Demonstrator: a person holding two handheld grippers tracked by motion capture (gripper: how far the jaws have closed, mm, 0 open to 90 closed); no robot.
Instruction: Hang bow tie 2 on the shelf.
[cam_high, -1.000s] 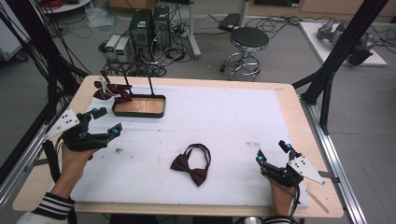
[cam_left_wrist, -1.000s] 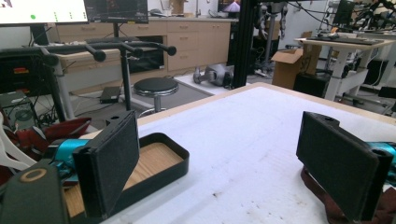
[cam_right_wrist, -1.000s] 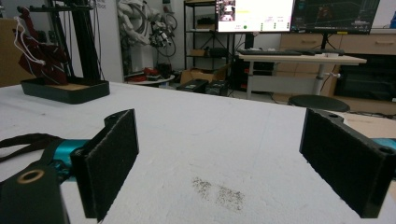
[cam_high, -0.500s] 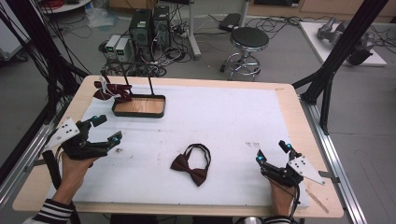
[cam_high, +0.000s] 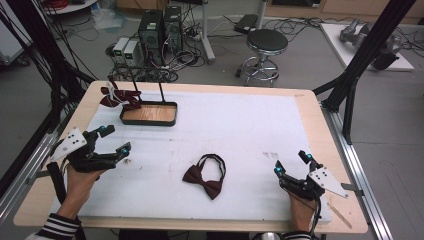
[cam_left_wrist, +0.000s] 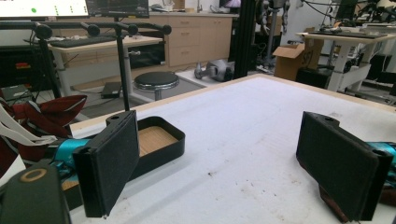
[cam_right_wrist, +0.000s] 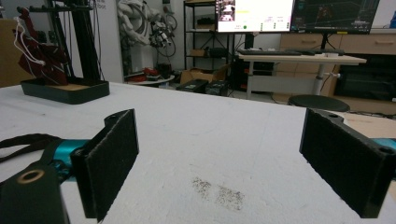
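High view: both grippers spread wide, empty — left gripper (cam_high: 102, 149), right gripper (cam_high: 295, 170). Bow tie (cam_high: 205, 175) flat on table (cam_high: 260, 120), between them. Probably pre-grasp; next, reach in and pinch the tie.

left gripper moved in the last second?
Yes. In the high view the left gripper has drawn back toward the table's near left edge, farther from the black tray; jaws open.

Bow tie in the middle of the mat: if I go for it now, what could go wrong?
1. The bow tie lies flat with its thin strap looped behind; a claw may catch just the strap and drag it.
2. Both claws, left and right, are open and flank it; reaching together could collide.
3. The tray and its stand, with another tie hanging, sit near the left claw.
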